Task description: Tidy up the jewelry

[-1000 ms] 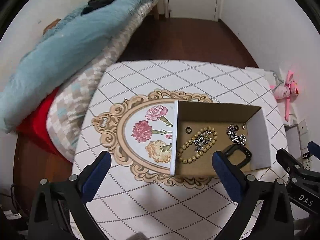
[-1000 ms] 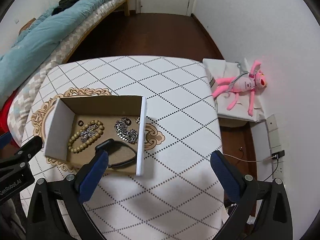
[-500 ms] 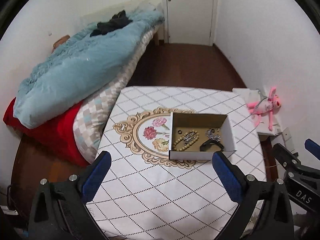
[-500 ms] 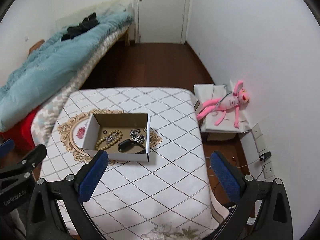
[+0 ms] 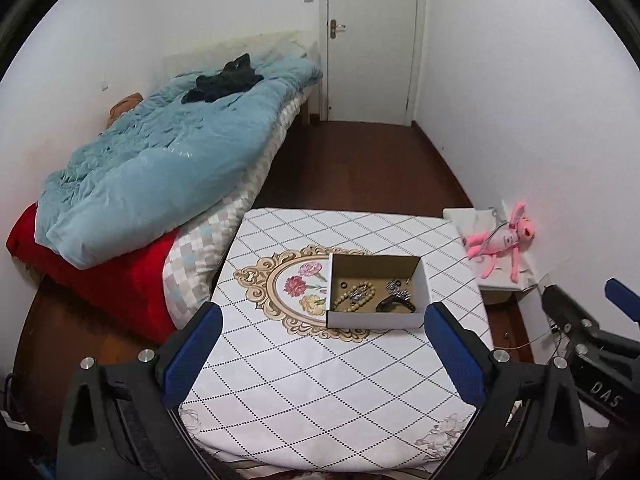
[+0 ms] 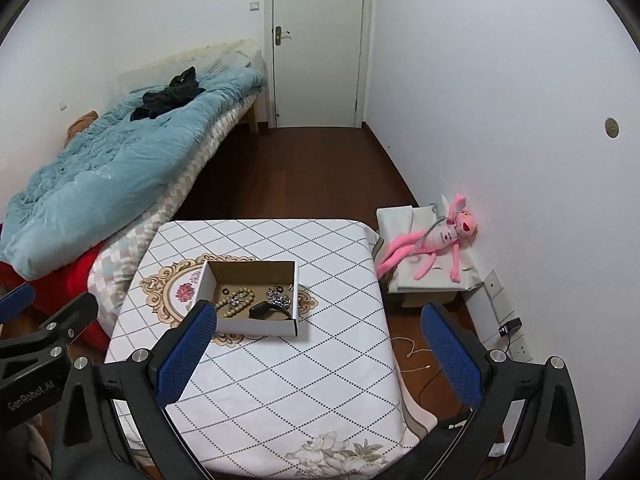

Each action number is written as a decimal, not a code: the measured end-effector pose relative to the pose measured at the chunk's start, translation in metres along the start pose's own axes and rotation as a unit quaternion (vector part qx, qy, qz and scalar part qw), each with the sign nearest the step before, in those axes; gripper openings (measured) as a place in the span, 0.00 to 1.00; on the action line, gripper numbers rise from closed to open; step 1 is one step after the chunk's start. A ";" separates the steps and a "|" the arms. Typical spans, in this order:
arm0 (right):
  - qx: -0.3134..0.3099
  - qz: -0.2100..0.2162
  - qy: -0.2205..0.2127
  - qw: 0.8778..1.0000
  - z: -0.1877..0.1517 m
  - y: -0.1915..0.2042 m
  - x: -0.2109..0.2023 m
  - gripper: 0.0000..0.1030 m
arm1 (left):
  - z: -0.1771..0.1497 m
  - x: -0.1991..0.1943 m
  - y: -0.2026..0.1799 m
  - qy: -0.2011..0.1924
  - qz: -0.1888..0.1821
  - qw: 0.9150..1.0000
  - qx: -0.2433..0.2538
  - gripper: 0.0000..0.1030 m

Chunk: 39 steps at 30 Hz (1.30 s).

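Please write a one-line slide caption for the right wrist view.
Open hand-held gripper above a table with a cardboard box holding jewelry.

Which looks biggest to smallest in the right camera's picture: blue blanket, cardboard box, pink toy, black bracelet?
1. blue blanket
2. cardboard box and pink toy: much alike, and at different distances, so unranked
3. black bracelet
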State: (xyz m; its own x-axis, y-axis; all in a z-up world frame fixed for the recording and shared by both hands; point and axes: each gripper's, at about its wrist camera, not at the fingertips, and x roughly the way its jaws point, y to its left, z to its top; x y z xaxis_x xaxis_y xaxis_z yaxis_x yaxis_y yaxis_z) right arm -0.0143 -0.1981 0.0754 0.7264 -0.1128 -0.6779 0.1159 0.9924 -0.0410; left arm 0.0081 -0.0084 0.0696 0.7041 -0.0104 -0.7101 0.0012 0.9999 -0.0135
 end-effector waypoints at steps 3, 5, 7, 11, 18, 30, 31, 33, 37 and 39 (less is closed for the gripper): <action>0.001 0.003 -0.002 1.000 0.000 0.001 -0.006 1.00 | 0.000 -0.006 0.000 -0.003 -0.001 1.000 0.003 1.00; -0.001 0.003 0.000 1.000 0.000 0.001 -0.007 1.00 | 0.000 -0.006 0.001 0.000 -0.001 1.000 0.002 1.00; 0.000 0.005 0.007 1.000 0.001 0.001 -0.003 1.00 | 0.000 -0.001 0.000 0.007 0.000 1.000 0.001 1.00; 0.003 0.006 0.022 1.000 0.005 0.000 0.012 1.00 | 0.004 0.011 -0.004 0.023 0.010 1.000 0.006 1.00; 0.000 0.006 0.050 0.999 0.022 0.002 0.051 1.00 | 0.016 0.042 -0.006 0.052 0.018 0.998 0.005 1.00; -0.020 -0.012 0.101 0.995 0.032 0.011 0.118 1.00 | 0.022 0.098 -0.006 0.102 0.030 0.994 0.006 1.00; -0.020 -0.012 0.104 0.994 0.032 0.011 0.121 1.00 | 0.022 0.102 -0.007 0.106 0.031 0.994 0.007 1.00; -0.022 -0.013 0.113 0.993 0.029 0.012 0.129 1.00 | 0.020 0.106 -0.006 0.110 0.033 0.993 0.007 1.00; -0.024 -0.009 0.127 0.992 0.025 0.013 0.137 1.00 | 0.020 0.112 -0.005 0.114 0.034 0.993 0.006 1.00; -0.022 -0.007 0.131 0.991 0.023 0.013 0.139 1.00 | 0.020 0.113 -0.005 0.116 0.034 0.993 0.006 1.00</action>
State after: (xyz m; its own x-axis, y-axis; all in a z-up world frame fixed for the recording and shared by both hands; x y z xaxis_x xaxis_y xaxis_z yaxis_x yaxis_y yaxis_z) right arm 0.1038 -0.2024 -0.0026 0.5238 -0.1165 -0.8439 0.0915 0.9926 -0.0802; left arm 0.1021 -0.0141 0.0038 0.5206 0.0560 -0.8520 -0.0309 0.9984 0.0468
